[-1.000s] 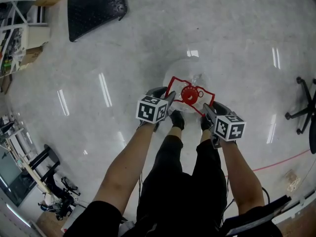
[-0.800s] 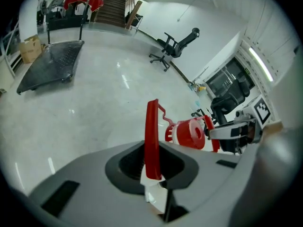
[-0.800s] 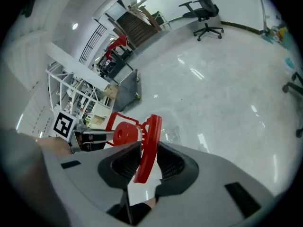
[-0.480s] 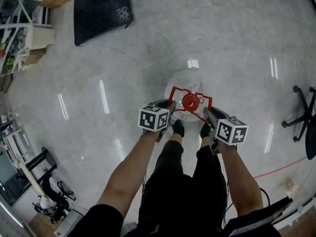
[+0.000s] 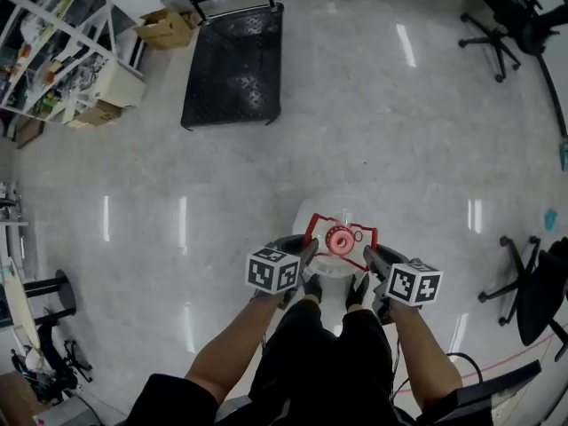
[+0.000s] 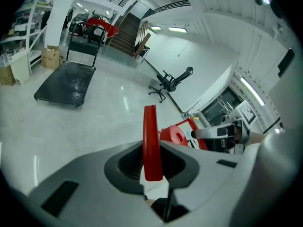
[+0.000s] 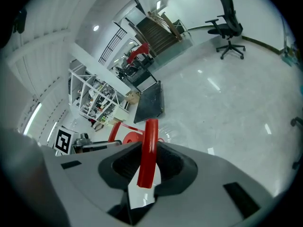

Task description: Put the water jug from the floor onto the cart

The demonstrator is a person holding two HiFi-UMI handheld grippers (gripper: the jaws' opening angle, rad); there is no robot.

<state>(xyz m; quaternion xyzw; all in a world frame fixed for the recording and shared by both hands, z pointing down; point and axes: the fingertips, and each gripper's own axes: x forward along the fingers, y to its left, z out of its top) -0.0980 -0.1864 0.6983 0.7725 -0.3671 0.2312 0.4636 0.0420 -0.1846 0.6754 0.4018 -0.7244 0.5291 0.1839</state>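
Note:
A clear water jug (image 5: 323,284) with a red cap (image 5: 340,238) and a red handle frame (image 5: 358,232) hangs off the floor in front of the person's legs. My left gripper (image 5: 306,252) is shut on the frame's left bar (image 6: 150,131); its jaws closed and have just eased slightly, the bar still pinched. My right gripper (image 5: 370,258) is shut on the right bar (image 7: 148,150), its jaws having just been closing around it. The black flat cart (image 5: 232,67) stands far ahead to the left, also seen as the cart (image 6: 64,82) and the cart (image 7: 150,100).
White shelves (image 5: 53,51) with clutter and cardboard boxes (image 5: 164,29) line the upper left. Office chairs (image 5: 506,11) stand at the upper right, another chair (image 5: 532,287) at the right. Grey polished floor (image 5: 373,122) lies between me and the cart.
Both grippers took hold of the red handle frame and rose with the jug off the floor. The head view has lifted, so the cart now lies farther into the picture.

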